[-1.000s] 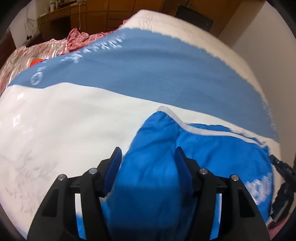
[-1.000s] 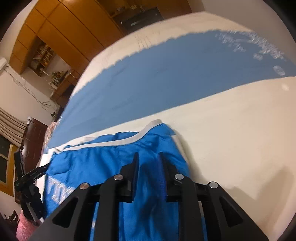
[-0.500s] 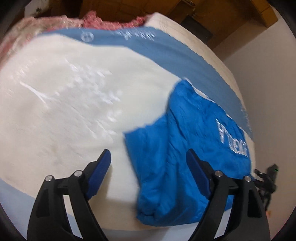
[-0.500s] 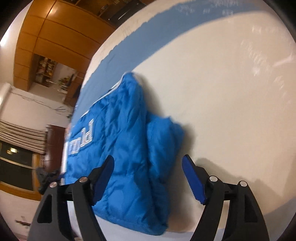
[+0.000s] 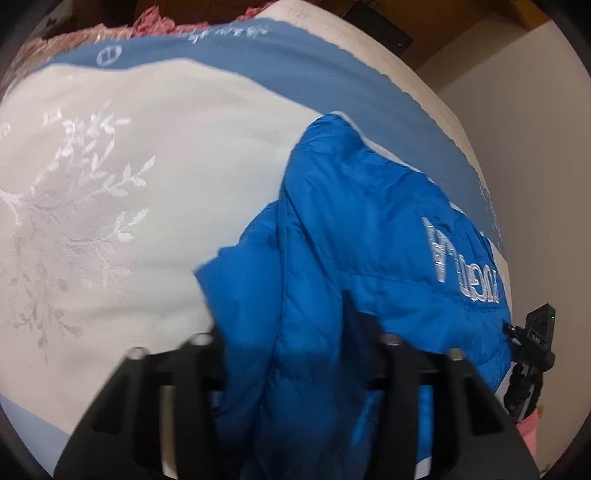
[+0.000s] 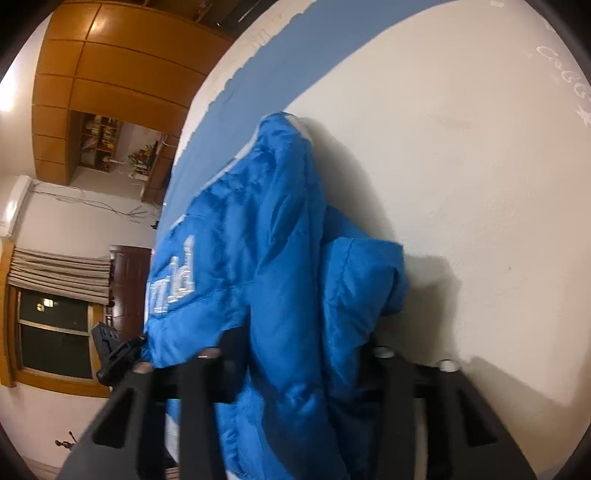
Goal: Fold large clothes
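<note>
One blue jacket (image 5: 354, 258) lies on one bed (image 5: 184, 155). Two grippers reach onto the jacket: the left gripper (image 5: 284, 332) and the right gripper (image 6: 299, 343). One pink cloth (image 5: 155, 22) lies at the bed's far end. One window (image 6: 51, 332) shows beyond the bed.

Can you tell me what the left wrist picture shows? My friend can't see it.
A puffy blue jacket with white letters lies bunched on a white and blue bedspread. The left gripper has just been closing, with the jacket's near edge between its fingers.
</note>
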Action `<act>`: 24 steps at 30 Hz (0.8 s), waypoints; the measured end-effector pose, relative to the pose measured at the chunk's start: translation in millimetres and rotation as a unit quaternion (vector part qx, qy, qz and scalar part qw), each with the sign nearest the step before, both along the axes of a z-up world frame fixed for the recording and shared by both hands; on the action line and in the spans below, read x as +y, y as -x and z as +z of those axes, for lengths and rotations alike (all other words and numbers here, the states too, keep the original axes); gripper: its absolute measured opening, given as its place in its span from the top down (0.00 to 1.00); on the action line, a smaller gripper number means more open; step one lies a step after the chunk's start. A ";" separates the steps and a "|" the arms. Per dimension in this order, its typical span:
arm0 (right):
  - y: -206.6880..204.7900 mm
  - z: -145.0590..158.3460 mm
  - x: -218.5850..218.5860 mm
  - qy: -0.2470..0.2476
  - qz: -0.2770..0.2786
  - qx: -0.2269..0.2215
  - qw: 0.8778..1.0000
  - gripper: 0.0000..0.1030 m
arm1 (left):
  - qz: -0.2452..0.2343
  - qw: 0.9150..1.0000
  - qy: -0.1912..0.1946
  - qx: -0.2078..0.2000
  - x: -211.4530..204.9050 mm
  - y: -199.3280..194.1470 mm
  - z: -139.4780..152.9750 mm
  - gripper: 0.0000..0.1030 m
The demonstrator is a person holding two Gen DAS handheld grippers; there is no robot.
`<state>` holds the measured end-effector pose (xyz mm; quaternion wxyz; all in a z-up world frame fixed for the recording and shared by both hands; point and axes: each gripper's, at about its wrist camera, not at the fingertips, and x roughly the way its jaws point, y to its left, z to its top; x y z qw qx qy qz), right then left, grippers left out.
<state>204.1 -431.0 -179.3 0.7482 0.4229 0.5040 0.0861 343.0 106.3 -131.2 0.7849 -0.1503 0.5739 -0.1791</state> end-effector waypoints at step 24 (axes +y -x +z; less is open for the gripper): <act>180.5 131.1 85.2 0.029 0.036 -0.066 0.997 0.81 | -0.035 0.998 0.010 -0.049 63.0 196.2 109.4 0.83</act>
